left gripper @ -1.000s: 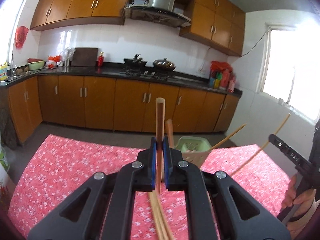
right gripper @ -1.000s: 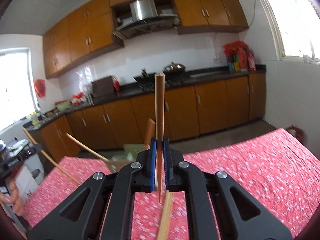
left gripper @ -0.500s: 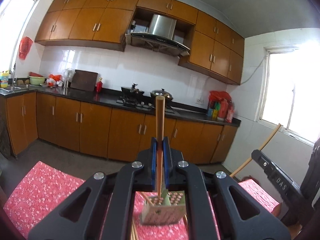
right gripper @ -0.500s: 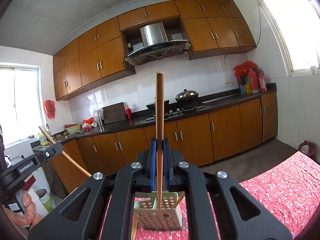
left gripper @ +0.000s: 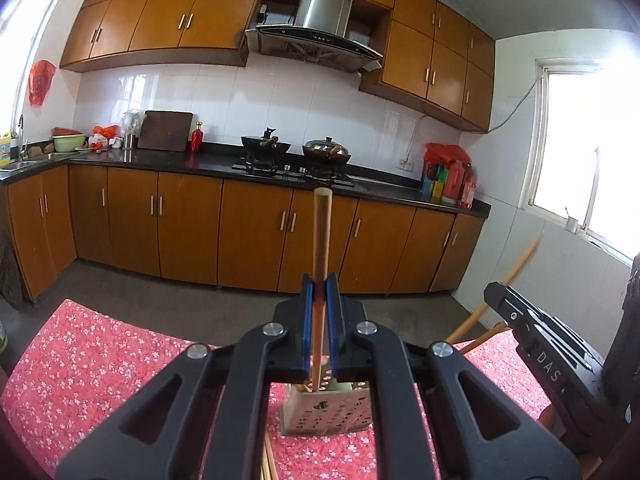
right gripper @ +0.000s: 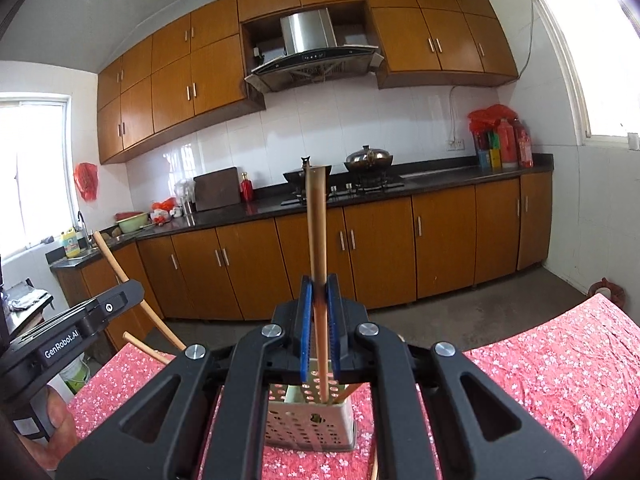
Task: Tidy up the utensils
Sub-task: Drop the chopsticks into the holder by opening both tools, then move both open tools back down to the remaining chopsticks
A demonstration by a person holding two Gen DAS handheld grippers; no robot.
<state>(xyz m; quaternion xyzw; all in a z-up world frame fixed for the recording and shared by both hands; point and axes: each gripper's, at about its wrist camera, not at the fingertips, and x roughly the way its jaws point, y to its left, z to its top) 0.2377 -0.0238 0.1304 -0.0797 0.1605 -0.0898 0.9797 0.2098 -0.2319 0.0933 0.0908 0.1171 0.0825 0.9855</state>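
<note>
Wooden kitchen cabinets (left gripper: 256, 228) fill the background, with a red floral tablecloth (left gripper: 100, 372) along the bottom of both views. Low at centre stands a perforated utensil holder (right gripper: 312, 424). The left gripper (left gripper: 319, 332) is clamped on one chopstick (left gripper: 321, 236), and the right gripper (right gripper: 320, 328) is clamped on another chopstick (right gripper: 317, 224); both tips sit just above or inside the holder. Some sticks lean there already, and more loose chopsticks (left gripper: 267, 460) lie on the cloth, so the sorting looks partway done.

Orange wood cabinets (left gripper: 188, 220), white tiled wall (left gripper: 304, 108), bright window (left gripper: 592, 168), dark countertop (right gripper: 460, 178)
</note>
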